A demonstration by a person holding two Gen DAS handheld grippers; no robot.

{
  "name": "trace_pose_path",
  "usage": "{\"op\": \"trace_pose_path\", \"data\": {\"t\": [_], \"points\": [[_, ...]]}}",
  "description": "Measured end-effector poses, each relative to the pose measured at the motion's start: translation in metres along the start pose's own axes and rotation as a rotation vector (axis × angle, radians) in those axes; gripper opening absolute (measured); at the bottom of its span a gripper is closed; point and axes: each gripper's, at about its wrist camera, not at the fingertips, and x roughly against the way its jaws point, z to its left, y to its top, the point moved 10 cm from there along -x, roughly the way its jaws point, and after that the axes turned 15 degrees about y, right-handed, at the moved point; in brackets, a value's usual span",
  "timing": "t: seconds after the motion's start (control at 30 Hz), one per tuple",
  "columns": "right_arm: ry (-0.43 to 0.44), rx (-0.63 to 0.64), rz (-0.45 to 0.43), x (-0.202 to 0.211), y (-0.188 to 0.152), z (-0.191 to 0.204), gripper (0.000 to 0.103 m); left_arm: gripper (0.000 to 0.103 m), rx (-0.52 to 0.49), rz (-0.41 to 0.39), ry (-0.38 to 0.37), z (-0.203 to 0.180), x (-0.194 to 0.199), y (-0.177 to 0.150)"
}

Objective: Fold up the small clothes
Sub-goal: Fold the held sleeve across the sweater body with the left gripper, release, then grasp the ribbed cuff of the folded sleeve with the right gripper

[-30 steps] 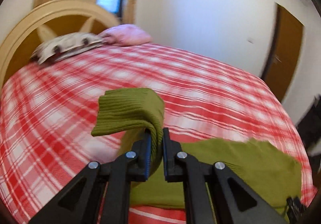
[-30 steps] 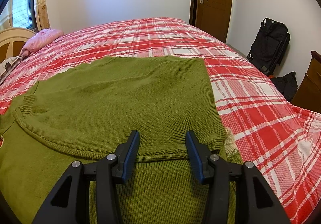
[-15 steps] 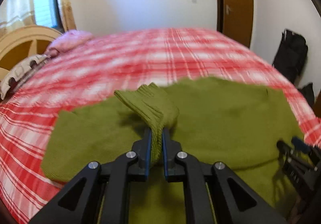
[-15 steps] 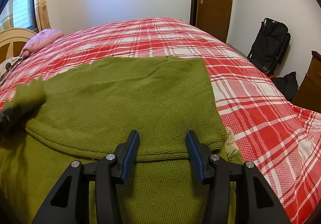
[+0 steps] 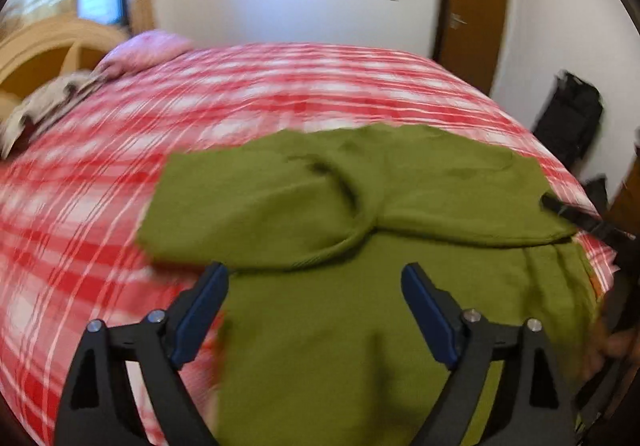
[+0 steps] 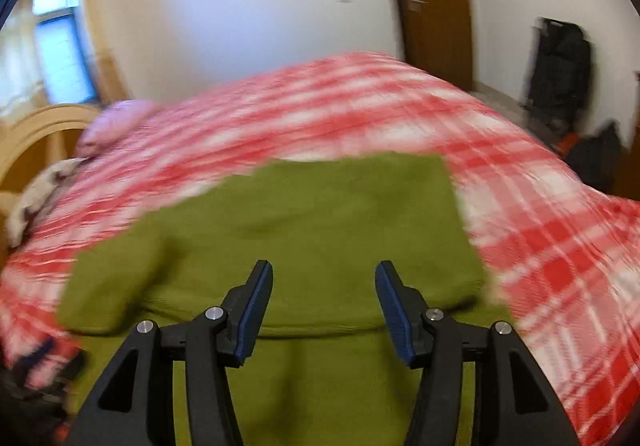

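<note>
Green knitted sweater [image 5: 400, 306] spread flat on the red-and-white checked bed [image 5: 280, 86], near edge toward the cameras, far half reaching toward the middle of the cover. Left sleeve [image 5: 256, 206] now laid across the body, crossing over a curved fold ridge that runs from the near left toward the centre; right side already turned in, with a straight folded edge seen in the right wrist view [image 6: 452, 206]. Left tongs [image 5: 316, 298] spread wide, having just been opening, nothing between the pads, hovering over the near part of the garment just beyond the sleeve's lower edge. Right tongs [image 6: 324, 298] about half open and empty, jaws having just eased a little wider, poised above the lower fold line of the sweater [image 6: 320, 226]; tip also visible at the right edge of the left wrist view. Both views smeared by motion, so fine wrinkles hard to judge. Step in hand, by the look of it: sleeve fold just released, sides tucked in, lengthwise fold not yet made. Next move probably calls for pinching the near hem or the shoulders at two corners, one per side, lifting together and carrying evenly over the far half. Worth watching: loose sleeve sliding off during the lift, and the soft knit bunching along the ridge rather than lying flat.
</note>
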Motion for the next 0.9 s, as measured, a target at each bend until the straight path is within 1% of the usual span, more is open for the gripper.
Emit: {"op": "trace_pose_path", "data": {"t": [0.03,0.07,0.13,0.17,0.2,0.27,0.3,0.33,0.4,0.47,0.5,0.53,0.57,0.6,0.67,0.73,0.8,0.83,0.87,0.9], "points": [[0.034,0.032,0.022,-0.006,0.002,0.018,0.055,0.091,0.025,0.016,0.016,0.01,-0.004,-0.006],[0.083,0.084,0.059,-0.019,0.003,0.046,0.055,0.091,0.046,0.032,0.038,0.02,-0.01,-0.011],[0.137,0.156,0.093,-0.038,0.003,0.087,0.055,0.091,0.076,0.061,0.088,0.033,-0.023,-0.017],[0.146,0.183,0.103,-0.044,0.003,0.099,0.055,0.091,0.106,0.088,0.115,0.041,-0.031,-0.022],[0.155,0.233,0.126,-0.06,0.002,0.122,0.055,0.091,0.123,0.1,0.119,0.045,-0.034,-0.024],[0.163,0.267,0.167,-0.082,-0.003,0.144,0.055,0.091,0.172,0.127,0.134,0.053,-0.042,-0.029],[0.173,0.282,0.203,-0.097,-0.008,0.155,0.055,0.091,0.178,0.121,0.139,0.055,-0.042,-0.03],[0.163,0.306,0.238,-0.113,-0.012,0.162,0.055,0.091,0.166,0.103,0.154,0.053,-0.042,-0.03],[0.073,0.348,0.283,-0.134,-0.018,0.16,0.055,0.091,0.138,0.093,0.178,0.05,-0.043,-0.032],[0.04,0.346,0.335,-0.149,-0.025,0.152,0.055,0.093,0.136,0.079,0.181,0.047,-0.044,-0.033],[0.036,0.326,0.344,-0.152,-0.026,0.145,0.049,0.094,0.138,0.08,0.178,0.048,-0.045,-0.033],[0.044,0.303,0.34,-0.151,-0.024,0.139,0.03,0.096,0.139,0.081,0.172,0.048,-0.046,-0.033],[0.052,0.287,0.335,-0.146,-0.022,0.132,0.022,0.097,0.139,0.082,0.168,0.046,-0.047,-0.033],[0.074,0.238,0.318,-0.139,-0.015,0.123,0.018,0.098,0.139,0.08,0.168,0.047,-0.046,-0.034],[0.122,0.155,0.264,-0.124,-0.005,0.11,0.016,0.1,0.136,0.077,0.171,0.046,-0.048,-0.034],[0.158,0.068,0.19,-0.103,0.007,0.086,0.012,0.101,0.136,0.077,0.171,0.048,-0.05,-0.033],[0.202,-0.028,0.131,-0.083,0.009,0.06,0.012,0.101,0.142,0.079,0.166,0.05,-0.05,-0.034],[0.211,-0.068,0.108,-0.075,0.008,0.045,0.012,0.102,0.143,0.08,0.166,0.05,-0.049,-0.034],[0.193,-0.084,0.099,-0.071,0.007,0.036,0.013,0.102,0.142,0.08,0.167,0.05,-0.05,-0.034],[0.154,-0.105,0.097,-0.066,0.001,0.017,0.013,0.102,0.143,0.081,0.169,0.05,-0.05,-0.034]]}}
